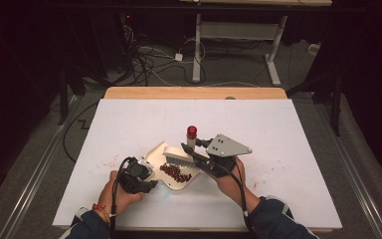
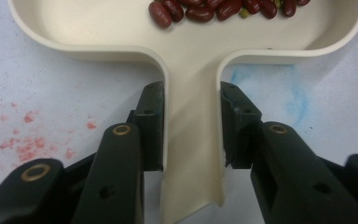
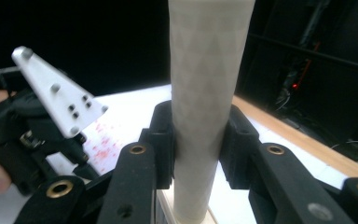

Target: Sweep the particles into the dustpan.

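High view: the table (image 1: pixel 129 119) carries a cream dustpan (image 1: pixel 155 151) just below its centre. The left gripper (image 1: pixel 146 180), at 7 o'clock from the pan, is clamped on the pan's handle. The right gripper (image 1: pixel 191 153), at 3 o'clock from the pan, is clamped on the handle of a brush (image 1: pixel 176 155). The brush head lies across the pan's far half, bristles pointing down toward the beans (image 1: pixel 175 173). The beans form a dark red cluster in the pan's near-right part, at 5 o'clock from the brush head. A red-capped bottle (image 1: pixel 192 135) stands upright at 12 o'clock from the brush, just beyond it. Red specks (image 1: pixel 110 160) mark the table at 9 o'clock from the pan.

Left gripper view: both jaws of the left gripper (image 2: pixel 192 126) press on the sides of the pan's (image 2: pixel 93 28) handle, which runs between them toward 12 o'clock. Beans (image 2: pixel 200 10) lie in the tray at 12 o'clock, along the top edge. A blue smear (image 2: pixel 293 93) shows on the table (image 2: pixel 51 84) at 2 o'clock; red specks (image 2: pixel 25 140) sit at 9 o'clock.

Right gripper view: both jaws of the right gripper (image 3: pixel 198 140) grip the brush's (image 3: pixel 207 70) pale handle, which stands upright between them. The left gripper (image 3: pixel 37 135) shows at 9 o'clock, with its grey plate on top.
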Motion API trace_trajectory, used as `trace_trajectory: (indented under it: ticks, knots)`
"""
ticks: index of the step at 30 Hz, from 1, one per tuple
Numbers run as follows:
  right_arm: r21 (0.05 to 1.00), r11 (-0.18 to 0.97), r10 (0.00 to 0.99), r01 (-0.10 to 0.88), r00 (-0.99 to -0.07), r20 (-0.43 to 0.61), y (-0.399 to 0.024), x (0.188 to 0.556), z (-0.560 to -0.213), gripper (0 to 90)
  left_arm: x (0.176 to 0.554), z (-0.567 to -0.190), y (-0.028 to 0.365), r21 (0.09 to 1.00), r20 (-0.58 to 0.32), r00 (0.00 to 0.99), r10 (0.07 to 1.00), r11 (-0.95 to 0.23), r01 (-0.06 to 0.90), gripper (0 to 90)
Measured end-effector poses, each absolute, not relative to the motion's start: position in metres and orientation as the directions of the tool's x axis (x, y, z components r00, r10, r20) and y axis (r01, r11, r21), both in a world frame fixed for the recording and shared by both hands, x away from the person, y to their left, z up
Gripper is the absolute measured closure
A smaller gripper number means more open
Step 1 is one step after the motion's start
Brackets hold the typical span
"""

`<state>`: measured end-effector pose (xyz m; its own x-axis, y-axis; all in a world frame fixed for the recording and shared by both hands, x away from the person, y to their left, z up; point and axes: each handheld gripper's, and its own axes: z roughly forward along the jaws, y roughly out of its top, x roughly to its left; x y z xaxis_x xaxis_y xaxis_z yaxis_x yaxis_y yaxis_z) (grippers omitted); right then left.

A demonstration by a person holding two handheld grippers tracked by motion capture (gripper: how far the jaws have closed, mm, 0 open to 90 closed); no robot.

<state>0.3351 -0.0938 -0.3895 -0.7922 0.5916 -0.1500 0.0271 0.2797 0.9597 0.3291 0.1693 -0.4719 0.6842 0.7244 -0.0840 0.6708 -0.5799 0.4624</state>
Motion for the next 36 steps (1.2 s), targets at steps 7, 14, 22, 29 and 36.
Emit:
trace_trajectory:
  ticks: [7, 14, 22, 29, 36]
  knots:
    - [0.938, 0.346, 0.684, -0.018, -0.679, -0.266, -0.109, 0.350, -0.389, 70.2, 0.329, -0.472, 0.170, 0.461, -0.082, 0.686, 0.723, -0.583, 0.669, 63.8]
    - [0.947, 0.316, 0.706, 0.048, -0.679, -0.201, -0.119, 0.362, -0.397, 70.3, 0.330, -0.472, 0.174, 0.466, -0.083, 0.669, 0.739, -0.565, 0.681, 63.8]
    - [0.938, 0.342, 0.673, 0.050, -0.710, -0.207, -0.096, 0.349, -0.403, 70.3, 0.330, -0.473, 0.172, 0.472, -0.073, 0.653, 0.754, -0.551, 0.688, 63.9]
    - [0.932, 0.359, 0.664, 0.036, -0.712, -0.229, -0.073, 0.331, -0.408, 70.3, 0.329, -0.474, 0.163, 0.490, -0.072, 0.604, 0.794, -0.499, 0.715, 63.8]
    - [0.937, 0.345, 0.647, 0.046, -0.735, -0.202, -0.064, 0.320, -0.408, 70.3, 0.328, -0.473, 0.160, 0.508, -0.073, 0.572, 0.817, -0.463, 0.726, 63.9]
